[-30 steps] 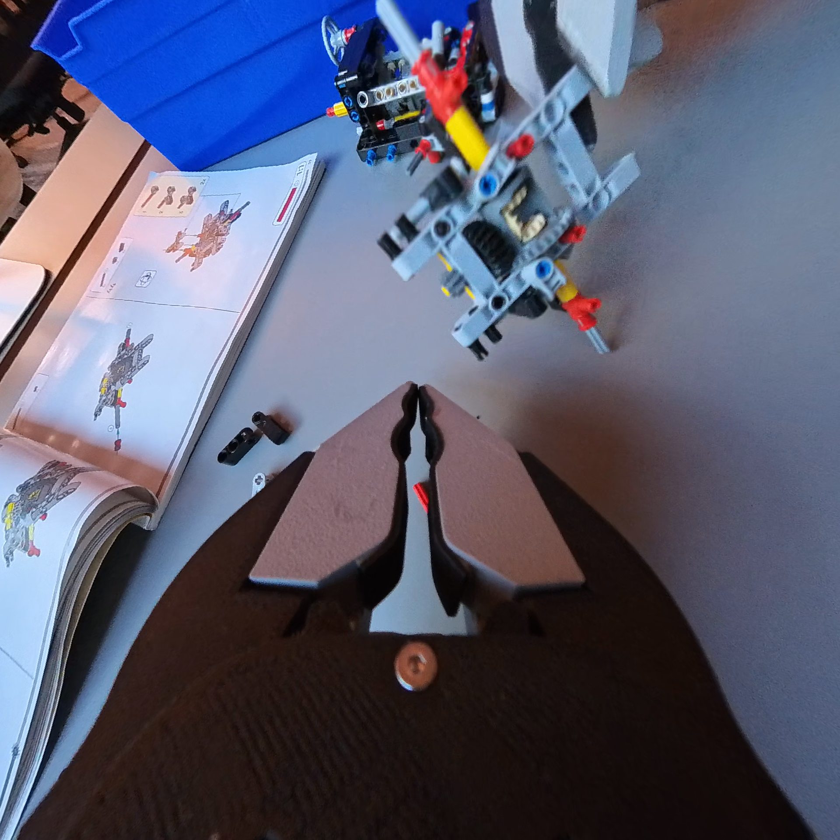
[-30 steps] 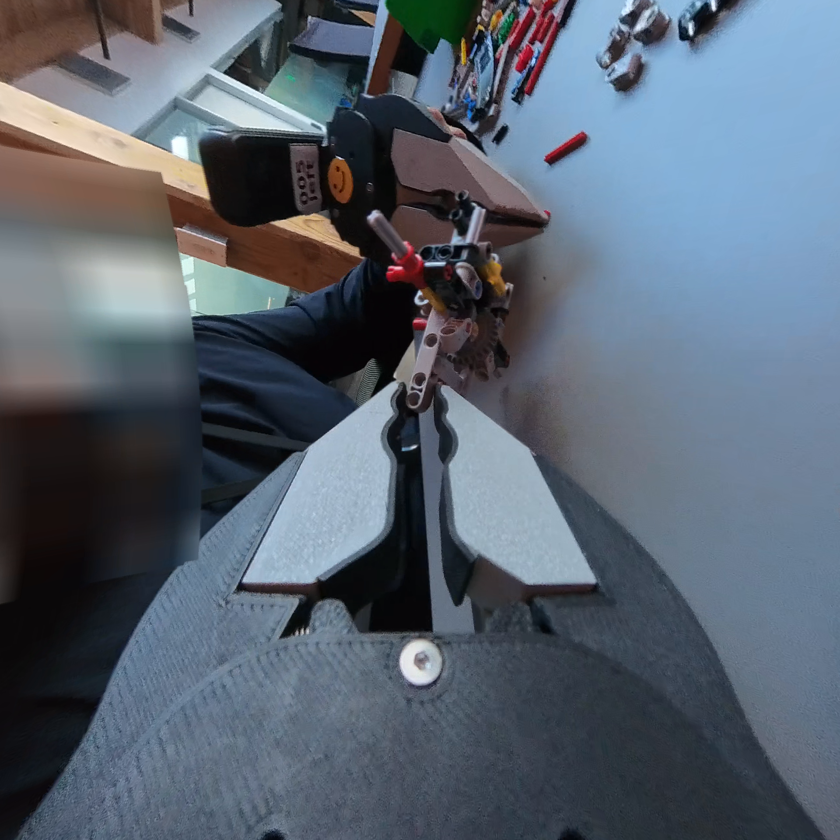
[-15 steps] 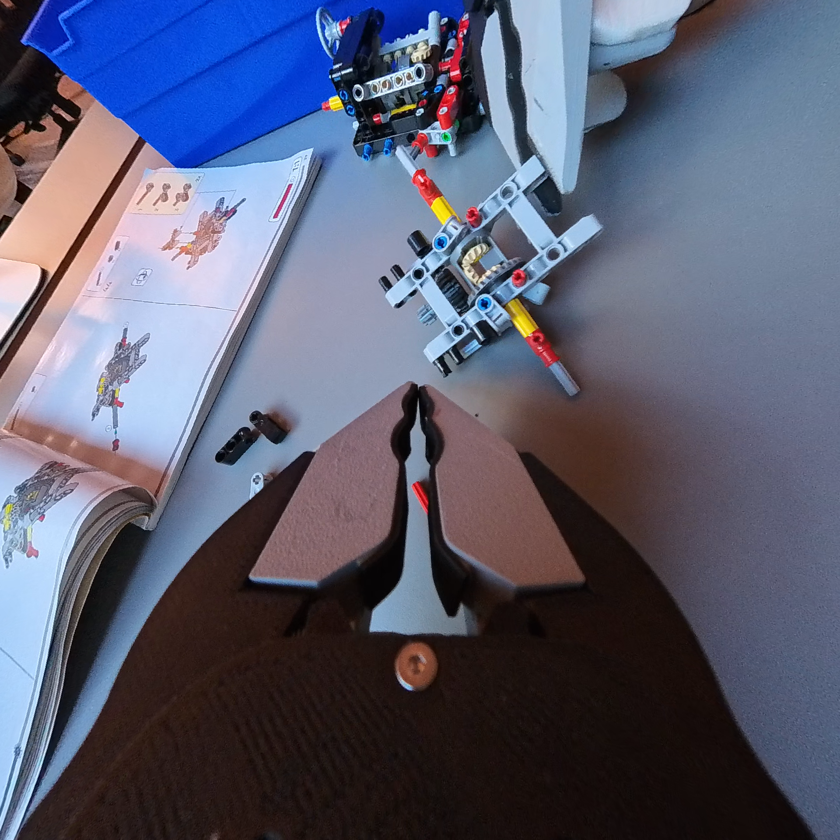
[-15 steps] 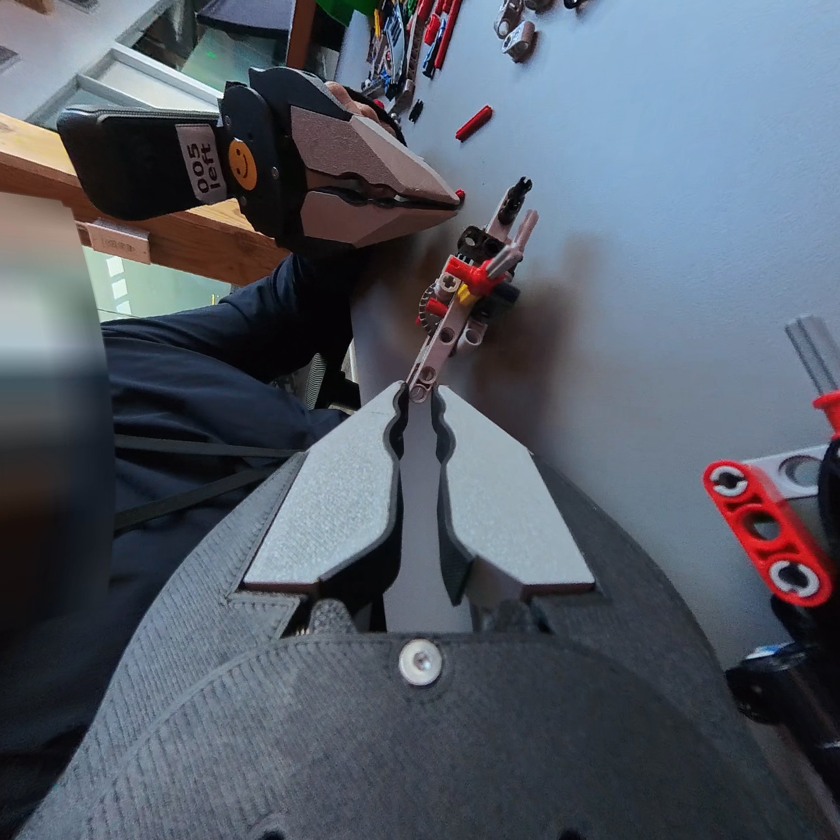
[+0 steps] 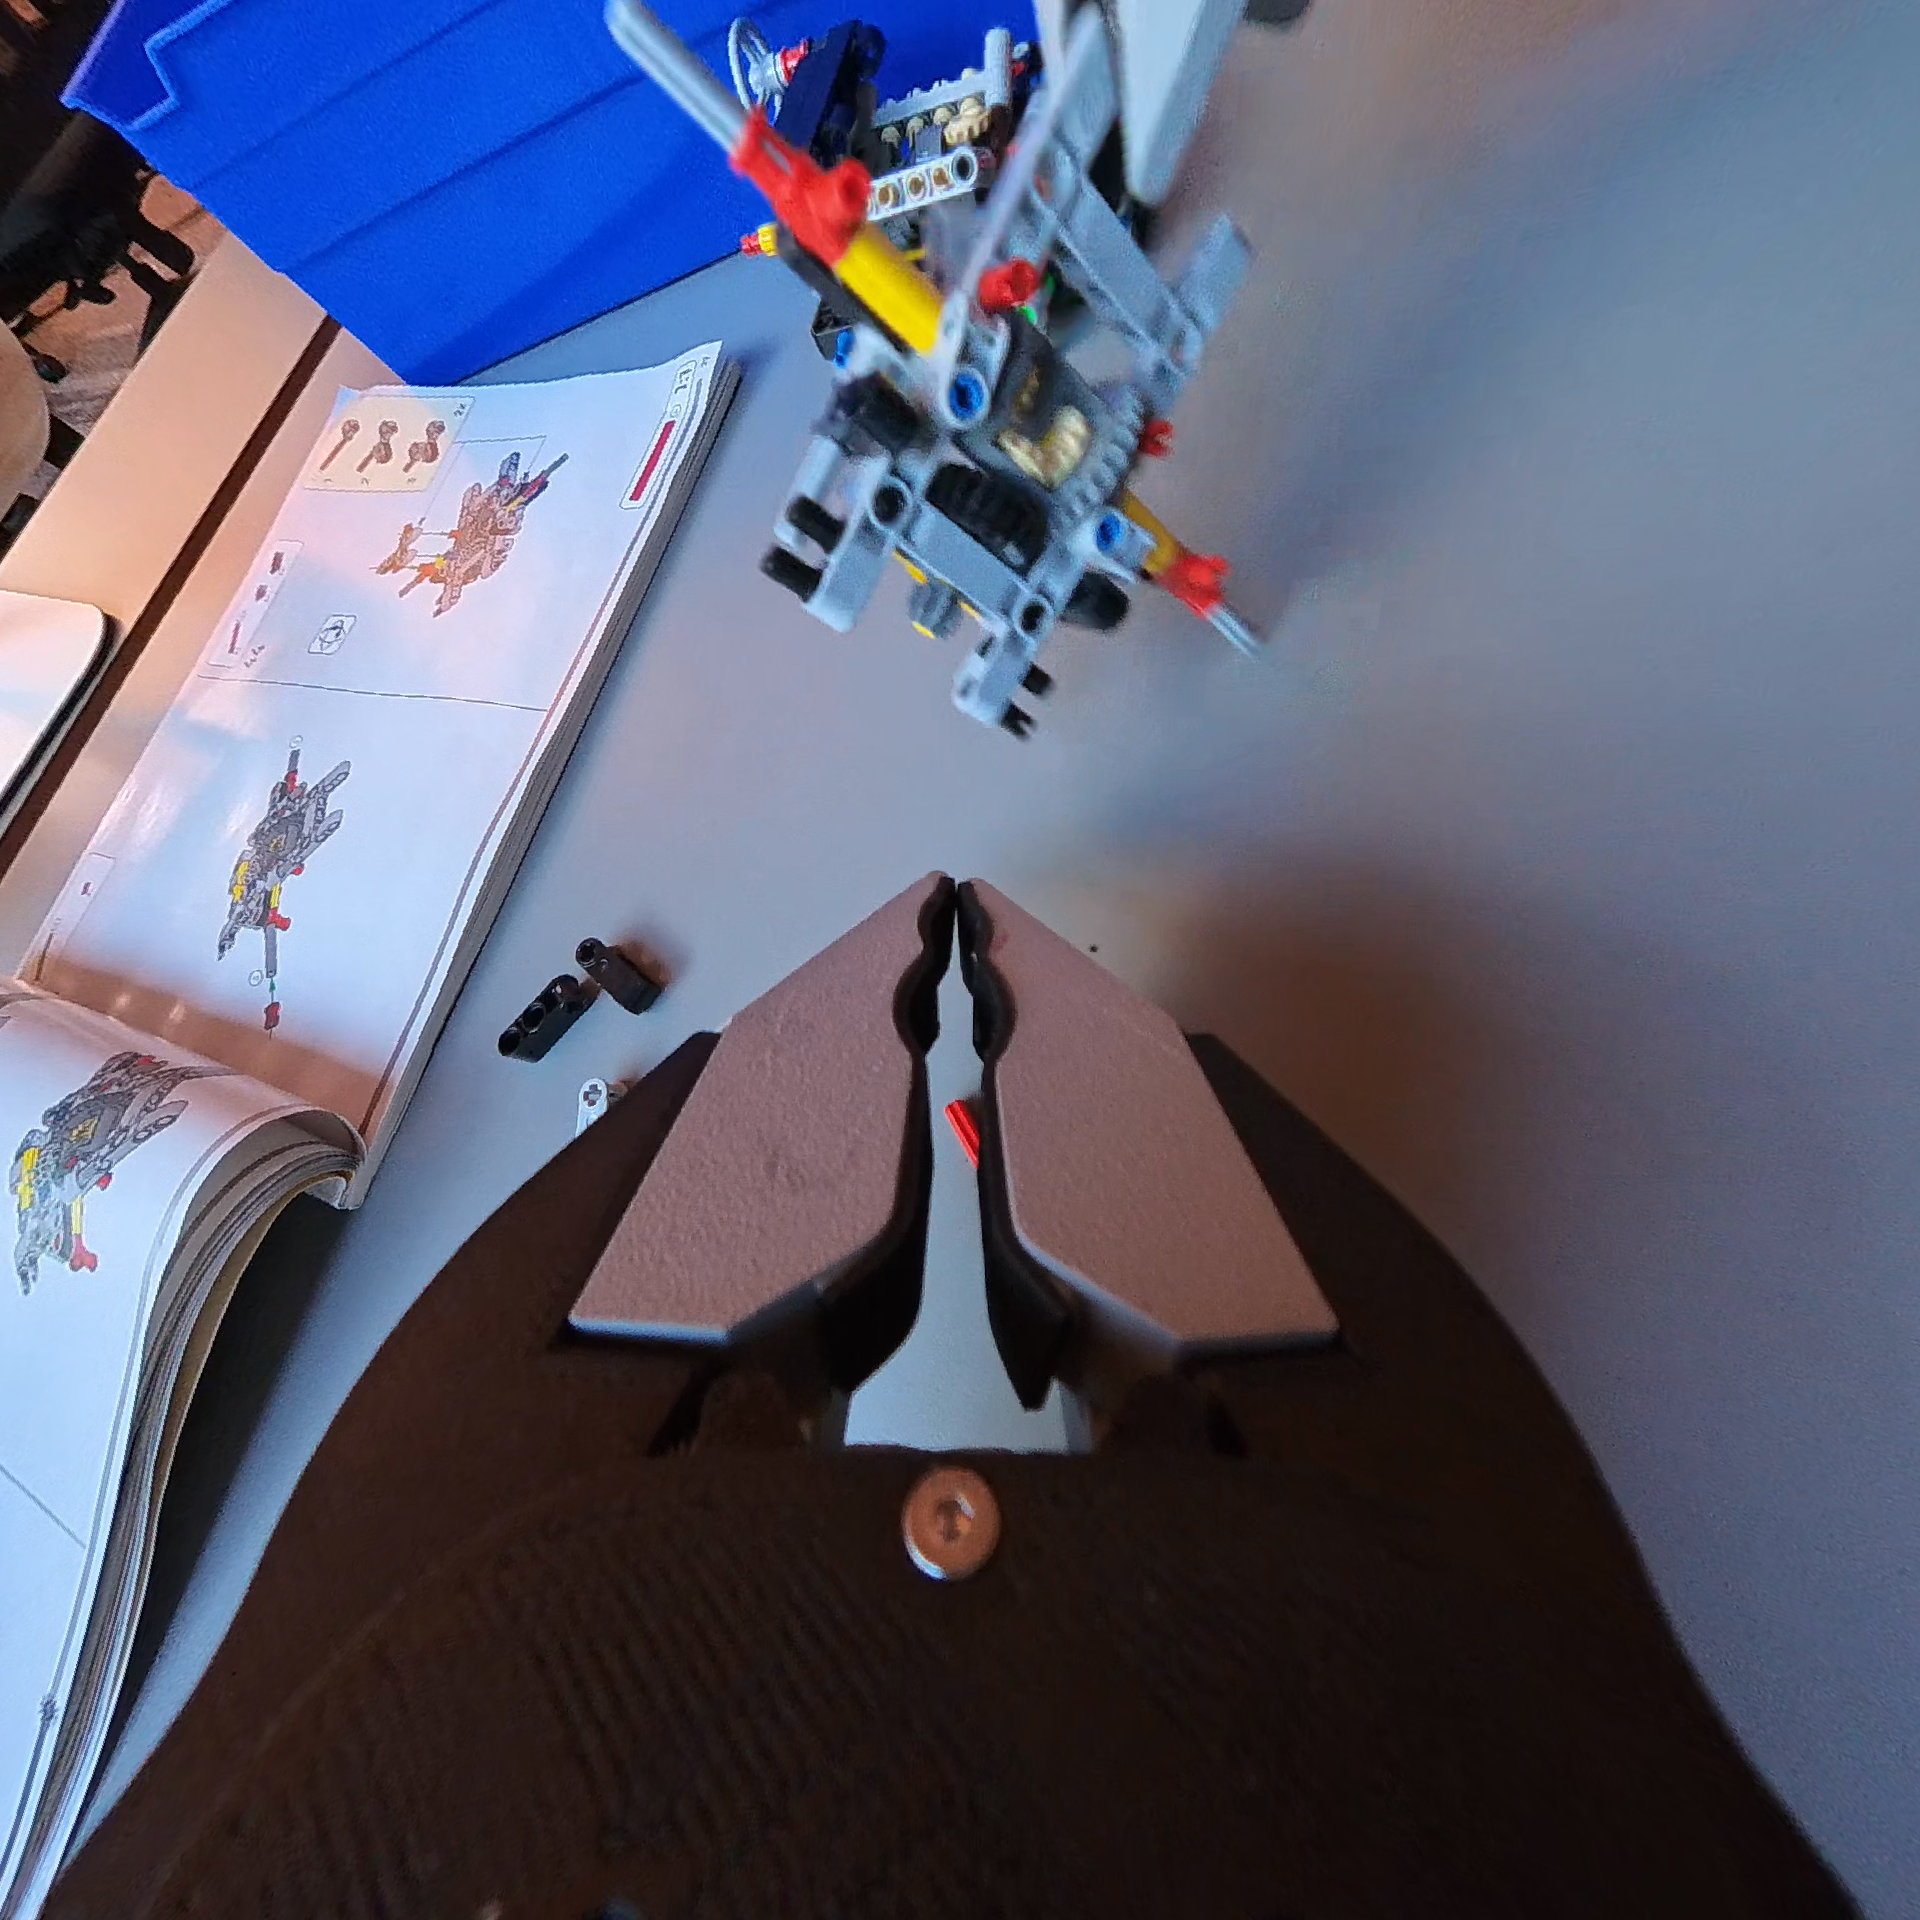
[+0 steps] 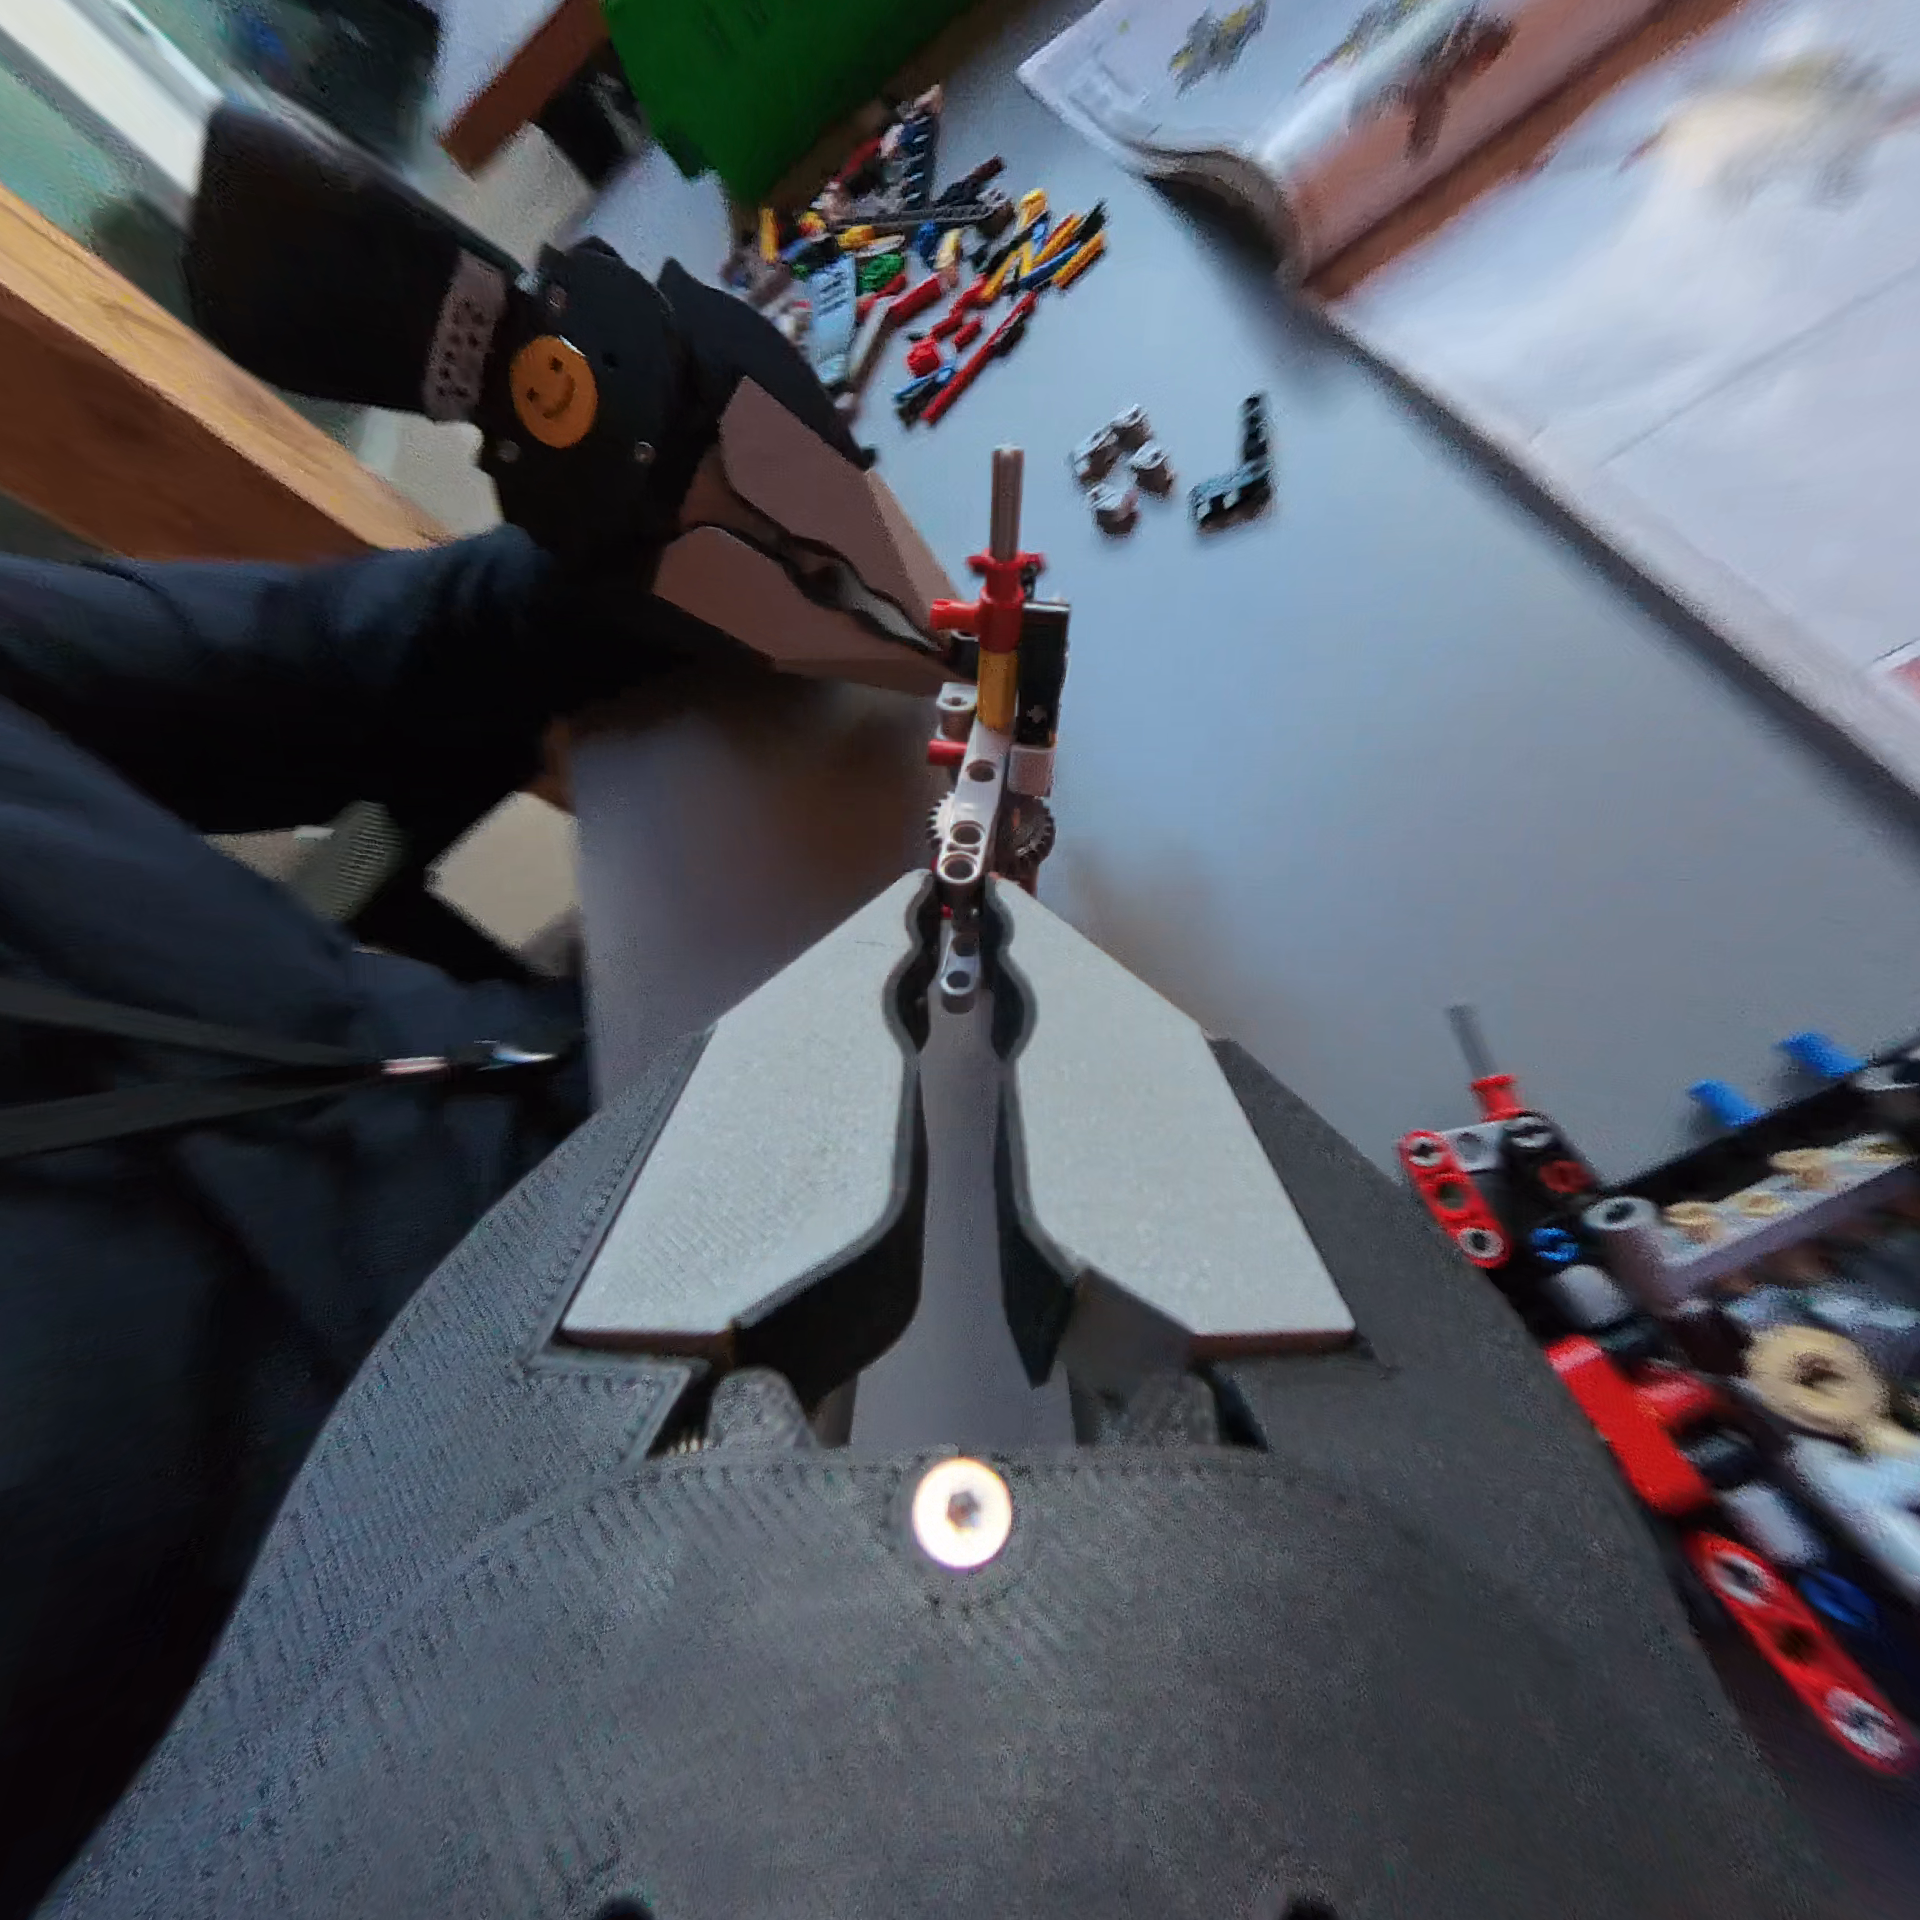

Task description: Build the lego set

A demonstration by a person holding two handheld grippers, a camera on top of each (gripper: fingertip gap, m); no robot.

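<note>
My right gripper (image 6: 961,894) is shut on the light grey beam (image 6: 961,966) of a small brick assembly (image 6: 997,717) with gears, a yellow sleeve, red connectors and a grey axle. It holds the assembly above the grey table (image 6: 1455,779). In the left wrist view the assembly (image 5: 987,488) hangs blurred under the right gripper's grey fingers (image 5: 1153,104). My left gripper (image 5: 956,888) is shut, low over the table. A small red piece (image 5: 961,1127) shows in the slit behind its tips; I cannot tell whether it is gripped. In the right wrist view the left gripper (image 6: 920,649) points at the assembly's red connector.
An open instruction booklet (image 5: 416,675) lies left, with a blue bin (image 5: 468,156) behind it. Two small black pieces (image 5: 582,997) lie beside the left gripper. A larger black and red assembly (image 6: 1714,1299) sits at the right. Loose parts (image 6: 935,281) lie before a green bin (image 6: 748,73). Spacing between my two grippers at the tips: around 10 cm.
Half a second ago the assembly lay low by the table with only the beam's end at my right fingertips. Now the beam sits deeper between the narrowed fingers and the assembly is raised, nearer the left gripper.
</note>
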